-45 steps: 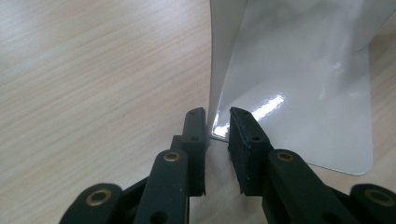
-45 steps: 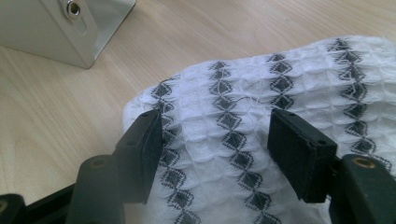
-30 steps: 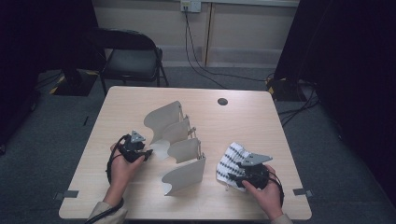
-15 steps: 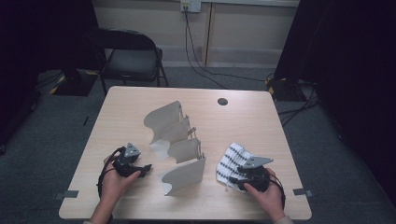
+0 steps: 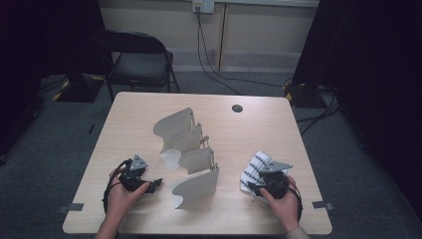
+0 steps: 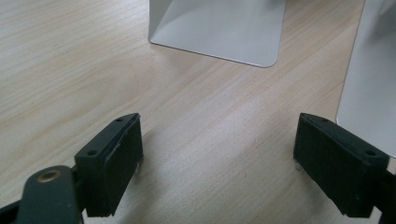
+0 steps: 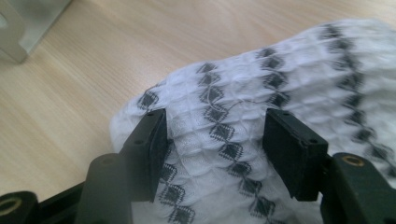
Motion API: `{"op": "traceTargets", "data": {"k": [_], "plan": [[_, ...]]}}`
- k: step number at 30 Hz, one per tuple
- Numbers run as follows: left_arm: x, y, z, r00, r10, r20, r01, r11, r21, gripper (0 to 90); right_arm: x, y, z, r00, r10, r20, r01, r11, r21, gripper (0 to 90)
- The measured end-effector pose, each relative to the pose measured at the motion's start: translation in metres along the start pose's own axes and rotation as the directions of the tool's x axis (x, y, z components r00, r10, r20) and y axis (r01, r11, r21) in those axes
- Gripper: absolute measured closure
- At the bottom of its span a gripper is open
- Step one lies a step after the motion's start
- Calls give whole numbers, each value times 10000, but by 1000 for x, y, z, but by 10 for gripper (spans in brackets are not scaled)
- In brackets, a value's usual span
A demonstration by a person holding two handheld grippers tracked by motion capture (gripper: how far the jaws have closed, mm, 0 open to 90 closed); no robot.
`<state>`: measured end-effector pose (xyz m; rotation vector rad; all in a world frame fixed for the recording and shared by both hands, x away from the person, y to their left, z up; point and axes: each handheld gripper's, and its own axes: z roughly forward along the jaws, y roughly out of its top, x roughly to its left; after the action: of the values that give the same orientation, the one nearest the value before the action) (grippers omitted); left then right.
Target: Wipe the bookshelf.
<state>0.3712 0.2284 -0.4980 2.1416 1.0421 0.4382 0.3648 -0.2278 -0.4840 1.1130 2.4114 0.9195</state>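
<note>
Between the right gripper's [image 7: 212, 154] fingers [image 7: 152, 149] lies a bunched white cloth [image 7: 280, 79] with rows of dark diamonds. They stand partly spread, one on either side of a raised fold, and whether the pads press on it or merely straddle it cannot be told. My guess is that the cloth is humped up this way so that a ridge stands proud of the counter [image 7: 84, 70] for the fingers to close on.

Ahead of the left gripper's [image 6: 215, 163] fingers [image 6: 116, 158] is bare wood, with nothing between them. They have just been opening and now stand wide apart. Just beyond them stands the curved foot of a pale metal rack [image 6: 219, 28], and another of its plates rises beside the far finger. From above, the rack [image 5: 191, 154] sits between the two grippers, its four upright plates fanned in a row with gaps between. The left gripper [image 5: 149, 184] rests low beside it, apart from it. The right gripper [image 5: 259, 186] is on the cloth [image 5: 254, 167]. Those gaps look meant to take folded cloth, so the rack likely sits centrally for either hand to reach.
</note>
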Motion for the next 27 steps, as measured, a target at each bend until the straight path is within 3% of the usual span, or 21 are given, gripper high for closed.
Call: {"op": "traceTargets", "data": {"k": [6, 10, 12, 19, 23, 27], "plan": [[0, -2, 1, 10000, -29, -37, 28, 9997, -236, 136, 9, 15, 18, 9978, -390, -527, 370, 9986, -385, 418], [0, -2, 2, 10000, -28, -44, 26, 9996, -285, 129, 20, 22, 27, 9895, -956, -1088, 887, 9938, -664, 415], [0, -2, 2, 10000, 14, -59, -15, 9997, -258, 126, 24, 24, 26, 9889, -1089, -1007, 1025, 9925, -663, 382], [1, -2, 2, 10000, -14, 10, 15, 9997, -236, 121, 29, 19, 1, 9937, -819, -767, 751, 9933, -877, 362], [0, -2, 2, 10000, -52, 31, 53, 9997, -232, 120, 27, 6, 0, 9921, -1103, -596, 1091, 9937, -241, 375], [0, -2, 2, 10000, -68, 18, 69, 9997, -244, 119, 18, -4, -3, 9941, -816, -718, 810, 9966, -121, 375]]}}
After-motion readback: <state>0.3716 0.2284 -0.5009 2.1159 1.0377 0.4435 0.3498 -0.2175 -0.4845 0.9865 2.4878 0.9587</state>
